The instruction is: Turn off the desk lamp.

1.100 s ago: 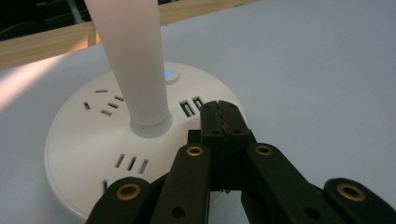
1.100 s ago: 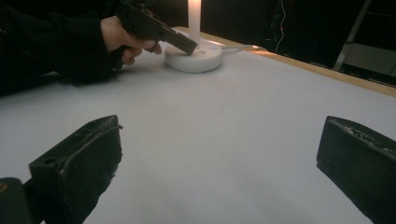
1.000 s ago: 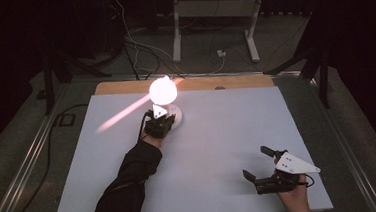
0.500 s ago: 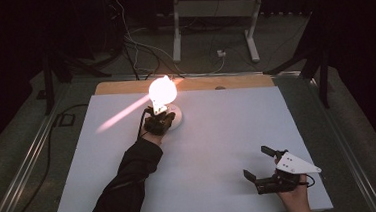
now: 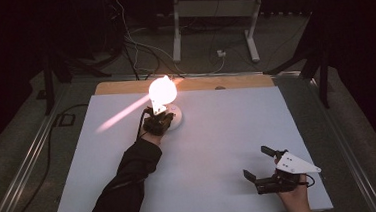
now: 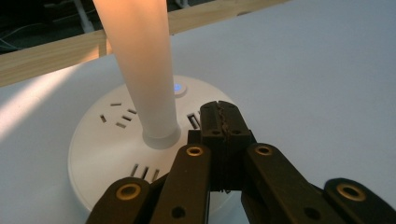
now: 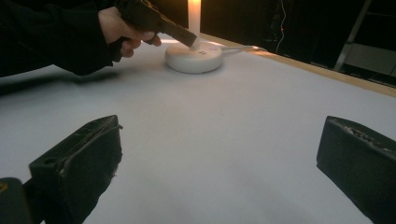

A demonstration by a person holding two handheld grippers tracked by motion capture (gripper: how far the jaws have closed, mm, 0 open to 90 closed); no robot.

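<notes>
A lit lamp glows orange at its head (image 5: 162, 89) and stands on a round white base (image 5: 175, 119) with socket slots, at the far middle of the white tabletop (image 5: 217, 129). My left gripper (image 5: 158, 119) is shut with nothing between its jaws. In the left gripper view its tips (image 6: 223, 114) hover over the base (image 6: 107, 140), right of the stem (image 6: 144, 70) and just below a blue-lit button (image 6: 177, 87). My right gripper (image 5: 256, 161) rests near the front right corner, open and empty (image 7: 224, 154). Its view shows the base (image 7: 194, 58) far off.
A wooden strip (image 5: 244, 81) runs along the table's far edge. Beyond it, cables and a white metal stand (image 5: 209, 7) sit on the dark floor. A metal rail (image 5: 24, 162) borders the left side.
</notes>
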